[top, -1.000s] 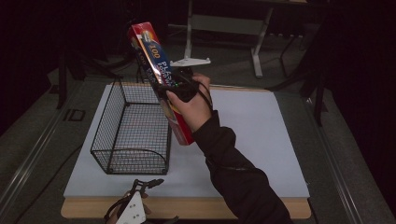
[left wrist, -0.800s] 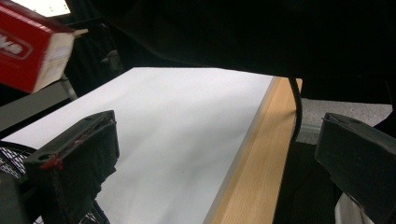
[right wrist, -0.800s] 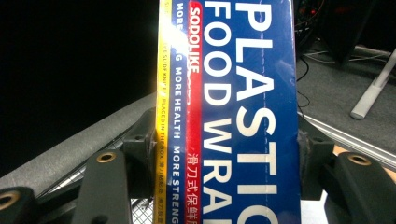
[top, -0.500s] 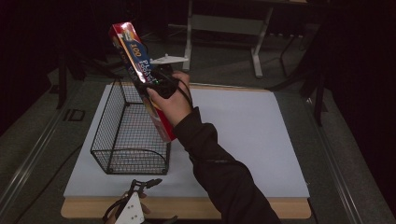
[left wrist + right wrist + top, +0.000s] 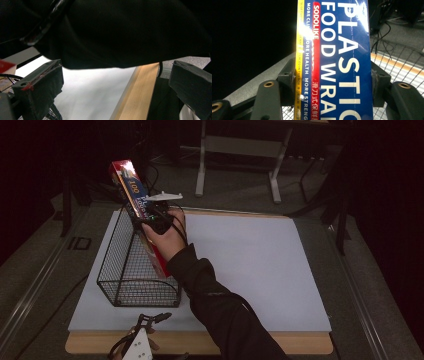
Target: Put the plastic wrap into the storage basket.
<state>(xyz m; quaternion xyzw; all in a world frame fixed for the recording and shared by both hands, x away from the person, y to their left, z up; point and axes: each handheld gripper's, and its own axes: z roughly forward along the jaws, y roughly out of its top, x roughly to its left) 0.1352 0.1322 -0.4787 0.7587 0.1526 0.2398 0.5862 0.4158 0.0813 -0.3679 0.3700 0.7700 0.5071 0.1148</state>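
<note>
- Over the wire basket (image 5: 137, 270), my right gripper (image 5: 159, 221) is clamped on the plastic food wrap box (image 5: 131, 190).
- Next I'd lower it inside (left gripper (image 5: 142, 345) idle, jaws apart).

This looks like a recording lab or studio set up for filming, not a home. A wooden desk (image 5: 320, 346) covered by a plain white mat (image 5: 250, 270) stands on a grey carpeted floor (image 5: 380, 285) and is lit from above, while everything around it lies in darkness. Behind it stands a metal-legged bench frame (image 5: 240, 150), with loose cables (image 5: 157, 175) trailing over the floor, and dark curtains (image 5: 390, 180) hang at the side.
</note>
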